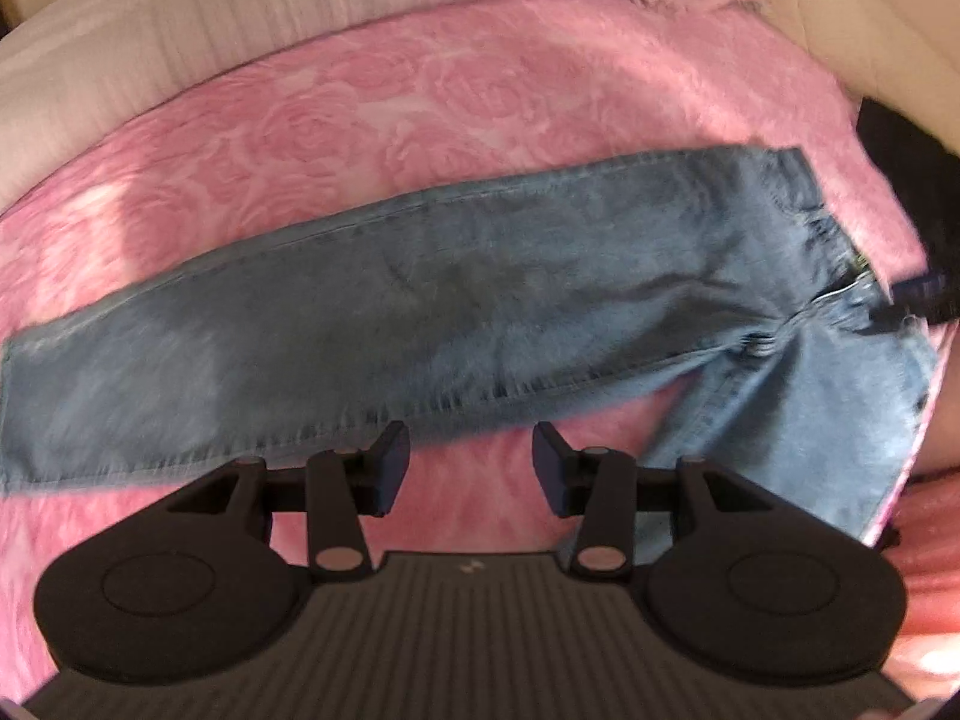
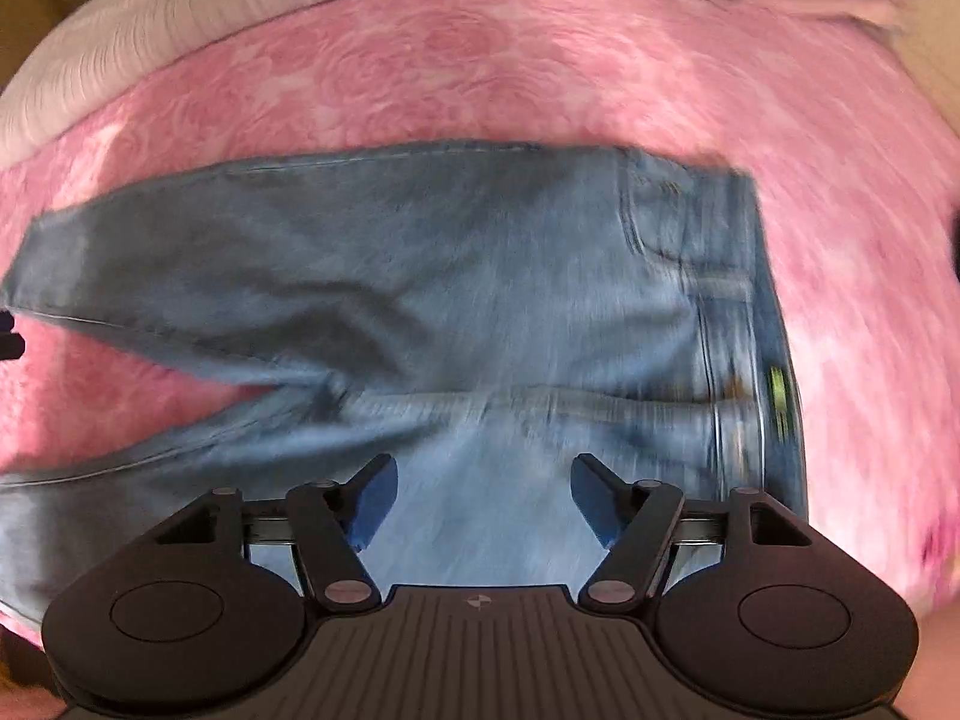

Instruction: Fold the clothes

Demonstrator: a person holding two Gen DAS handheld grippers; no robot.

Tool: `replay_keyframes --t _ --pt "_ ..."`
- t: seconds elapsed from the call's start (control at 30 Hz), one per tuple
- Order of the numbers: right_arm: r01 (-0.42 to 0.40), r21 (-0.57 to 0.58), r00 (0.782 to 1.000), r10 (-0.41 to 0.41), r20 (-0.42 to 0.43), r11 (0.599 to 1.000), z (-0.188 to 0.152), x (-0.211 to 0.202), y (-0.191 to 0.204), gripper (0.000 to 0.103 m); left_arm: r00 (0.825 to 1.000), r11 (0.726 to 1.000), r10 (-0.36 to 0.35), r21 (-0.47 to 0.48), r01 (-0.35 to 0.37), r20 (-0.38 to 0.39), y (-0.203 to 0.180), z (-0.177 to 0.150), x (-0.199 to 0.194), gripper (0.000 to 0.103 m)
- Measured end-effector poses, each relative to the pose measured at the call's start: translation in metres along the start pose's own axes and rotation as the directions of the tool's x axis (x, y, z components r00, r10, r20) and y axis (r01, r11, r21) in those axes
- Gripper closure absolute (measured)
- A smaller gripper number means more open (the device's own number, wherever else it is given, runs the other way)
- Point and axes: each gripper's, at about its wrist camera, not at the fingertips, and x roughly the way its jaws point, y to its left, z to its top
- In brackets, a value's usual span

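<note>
Denim jeans flat on pink blanket, both grippers' fingers apart, empty

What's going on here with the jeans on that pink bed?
A person is folding clothes using a pair of hand-held tongs, one in each hand. A pair of blue jeans lies spread flat on a pink rose-patterned blanket, legs apart. The left tongs hang open over the blanket, just below the edge of one leg. The right tongs hang open above the seat area near the waistband. Neither grips anything, and no fold has been made yet.
</note>
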Motion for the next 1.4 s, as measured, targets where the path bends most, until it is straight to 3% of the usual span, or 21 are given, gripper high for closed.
replay_keyframes --t 0.13,0.37,0.5,0.7,0.83,0.87,0.93,0.97,1.0,1.07,1.17,1.3,1.4 --pt "-0.009 -0.156 1.0 0.012 0.019 0.988 0.054 0.047 -0.02 0.035 1.0 0.998 -0.007 0.066 0.007 0.0 0.006 0.033 0.054 0.062" --pt "-0.014 -0.41 0.997 0.043 0.062 0.912 0.14 0.11 -0.057 0.035 0.999 0.966 -0.034 0.257 0.033 0.0 0.029 0.093 0.125 0.062" --pt "-0.075 -0.479 0.995 0.096 0.02 0.875 0.17 0.135 -0.074 0.035 0.999 0.936 -0.035 0.35 0.034 -0.003 0.049 0.119 0.147 0.062" --pt "-0.171 -0.548 0.985 0.152 -0.079 0.819 0.194 0.169 -0.087 0.039 0.996 0.926 -0.051 0.369 0.076 -0.078 0.088 0.139 0.18 0.06" --pt "-0.235 -0.554 0.972 0.188 -0.141 0.799 0.2 0.184 -0.091 0.054 0.984 0.929 -0.136 0.331 0.165 -0.111 0.106 0.143 0.19 0.057" --pt "-0.244 -0.553 0.97 0.193 -0.149 0.797 0.202 0.185 -0.091 0.063 0.982 0.926 -0.147 0.333 0.177 -0.115 0.108 0.143 0.191 0.059" --pt "-0.269 -0.558 0.963 0.21 -0.168 0.785 0.202 0.183 -0.09 0.076 0.983 0.909 -0.148 0.376 0.18 -0.113 0.105 0.14 0.19 0.065" --pt "-0.269 -0.565 0.963 0.208 -0.171 0.78 0.201 0.182 -0.087 0.083 0.982 0.899 -0.151 0.398 0.184 -0.112 0.101 0.139 0.188 0.073" --pt "-0.246 -0.581 0.969 0.194 -0.151 0.776 0.197 0.177 -0.084 0.087 0.983 0.891 -0.149 0.416 0.182 -0.11 0.098 0.138 0.186 0.084" --pt "-0.194 -0.613 0.981 0.164 -0.105 0.766 0.189 0.167 -0.077 0.092 0.984 0.875 -0.142 0.452 0.175 -0.105 0.09 0.135 0.181 0.094" --pt "-0.114 -0.655 0.992 0.121 -0.034 0.747 0.176 0.152 -0.066 0.096 0.996 0.865 -0.086 0.493 0.093 -0.037 0.079 0.121 0.163 0.1" --pt "0.058 -0.677 0.982 0.08 0.171 0.733 0.134 0.099 -0.049 0.096 0.992 0.913 -0.034 0.408 -0.018 0.119 0.062 0.088 0.1 0.101" --pt "0.17 -0.69 0.957 0.05 0.287 0.704 0.081 0.049 -0.03 0.097 0.987 0.954 -0.039 0.3 -0.009 0.157 0.042 0.038 0.042 0.101"
